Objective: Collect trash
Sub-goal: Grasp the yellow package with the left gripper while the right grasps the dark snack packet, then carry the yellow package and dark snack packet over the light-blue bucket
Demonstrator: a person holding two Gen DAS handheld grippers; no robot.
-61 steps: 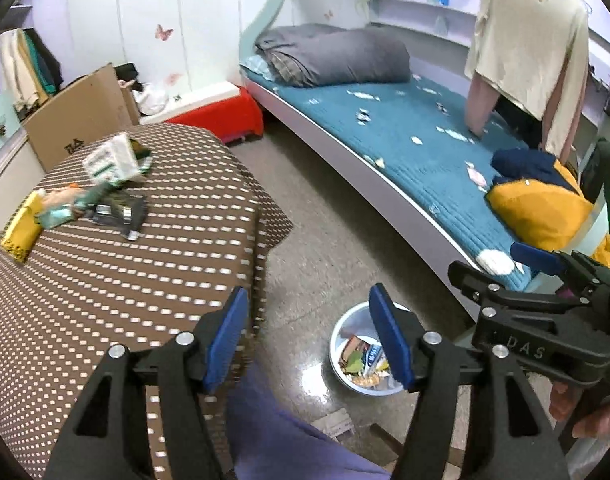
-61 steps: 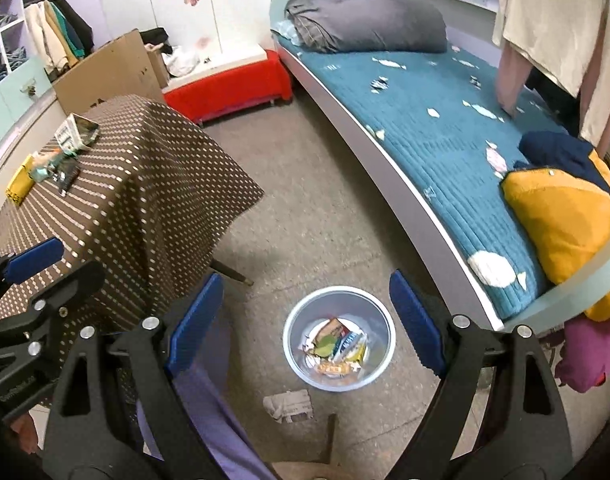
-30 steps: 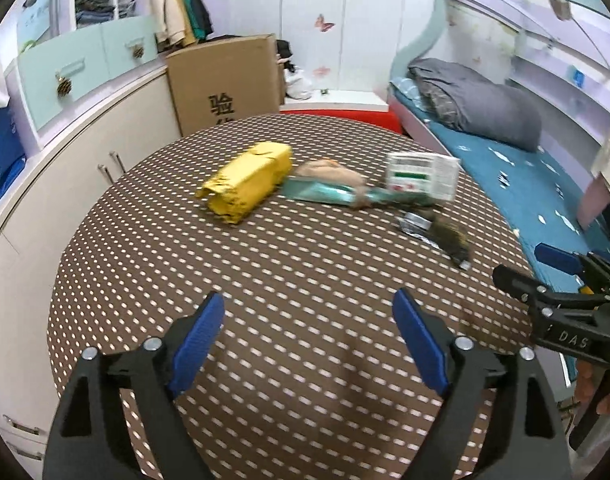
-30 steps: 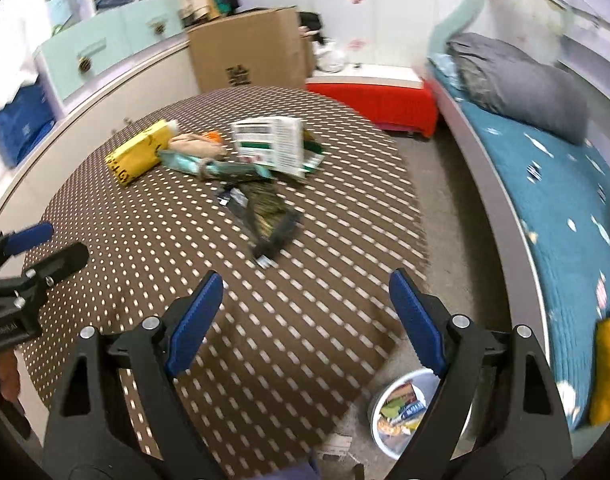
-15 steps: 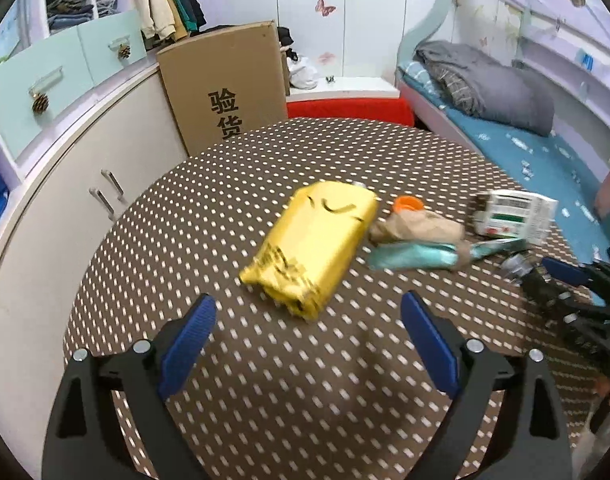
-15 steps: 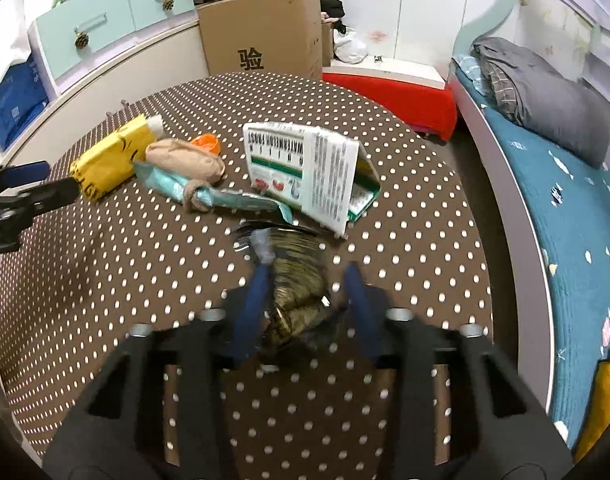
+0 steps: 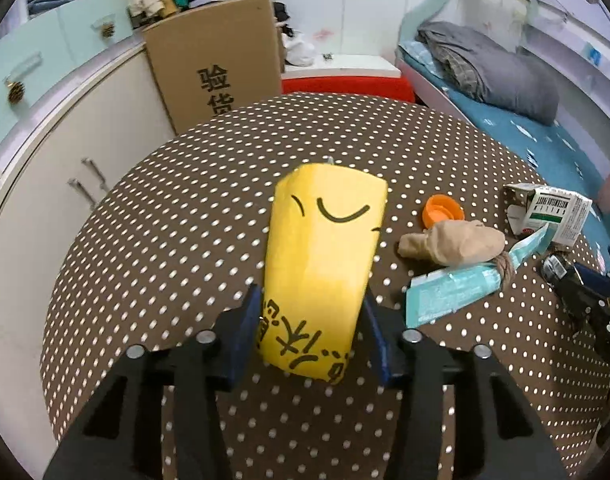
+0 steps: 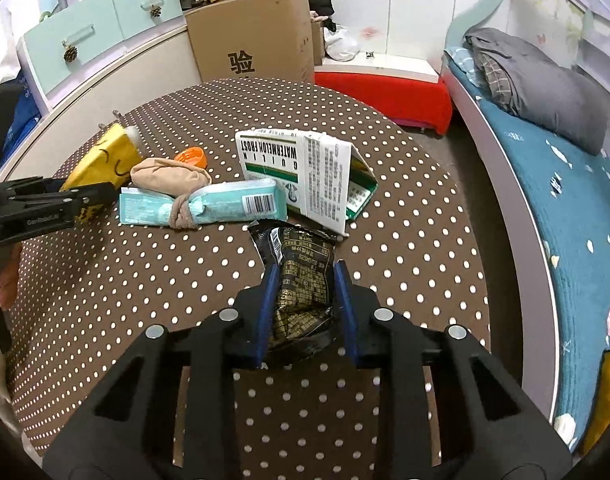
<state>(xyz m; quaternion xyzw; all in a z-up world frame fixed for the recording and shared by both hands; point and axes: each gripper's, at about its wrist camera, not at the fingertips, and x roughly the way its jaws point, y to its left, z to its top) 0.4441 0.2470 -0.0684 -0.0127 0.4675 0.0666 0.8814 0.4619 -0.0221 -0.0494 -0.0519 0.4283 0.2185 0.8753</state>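
Observation:
My left gripper (image 7: 311,320) is shut on a yellow packet (image 7: 325,248) with black writing, lying on the brown dotted table (image 7: 165,240). The packet also shows in the right wrist view (image 8: 105,160). My right gripper (image 8: 303,300) is shut on a dark crumpled snack wrapper (image 8: 301,276). Other trash lies between them: a teal pouch (image 8: 209,204), a beige wad (image 8: 169,176), an orange cap (image 8: 191,157) and a white-green carton (image 8: 305,176).
A cardboard box (image 8: 253,36) stands behind the table by white cabinets (image 7: 65,132). A red bench (image 8: 381,96) and a bed with a teal cover (image 8: 565,208) lie to the right.
Both grippers swung from the floor bin to the table, came down on the trash and closed: left on the yellow packet, right on the dark wrapper.

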